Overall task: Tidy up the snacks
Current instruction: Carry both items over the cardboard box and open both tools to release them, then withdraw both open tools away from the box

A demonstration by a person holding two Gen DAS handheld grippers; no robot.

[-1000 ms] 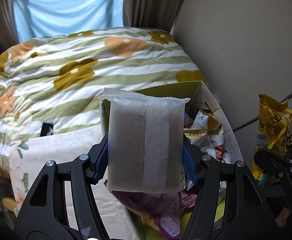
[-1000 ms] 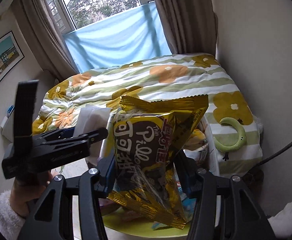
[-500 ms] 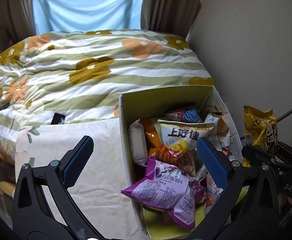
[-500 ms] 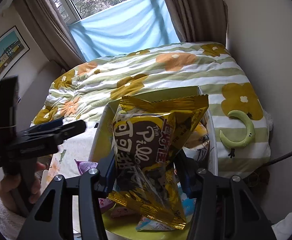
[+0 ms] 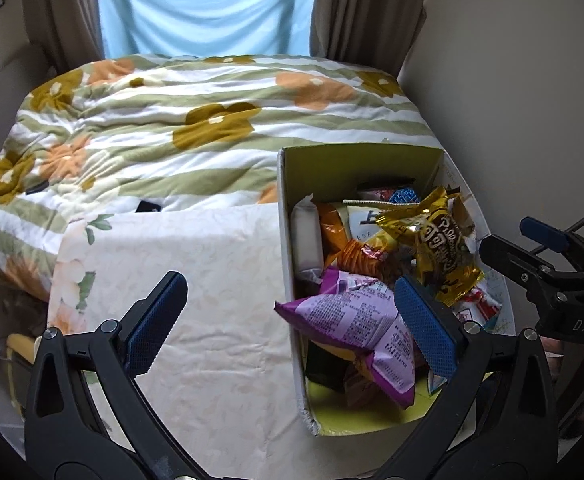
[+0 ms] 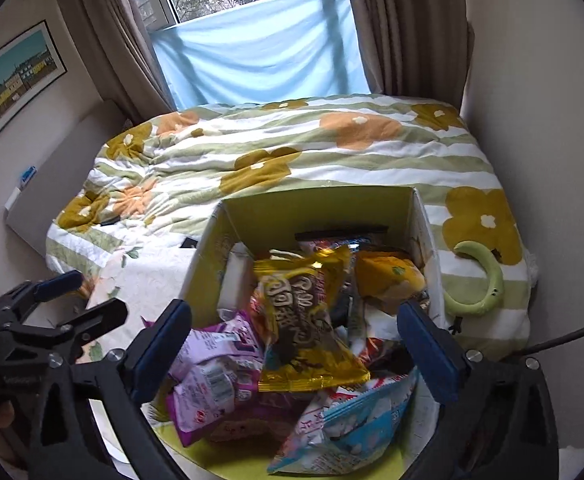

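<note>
One box (image 6: 419, 220) of snacks sits under the right gripper (image 6: 295, 344). One gold packet (image 6: 307, 336) lies on the heap between its opening jaws, untouched, long axis pointing away. The left gripper (image 5: 292, 320) tilts down, wide open and empty, straddling the box's left wall.

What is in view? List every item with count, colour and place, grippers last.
box: one, yellow-green inside, on the table against the bed
gold snack bag: one, gold and brown, on top of the pile in the box
purple snack bags: at least two, purple, near-left of the box
blue-white packet: one, near end of the box
white packet: one, against the box's left wall
tablecloth: one, cream floral, left of the box
quilt: one, green-striped with flowers, on the bed
green curved toy: one, on the quilt right of the box
left hand-held gripper: open, empty
right hand-held gripper: jaws opening, nothing gripped
</note>
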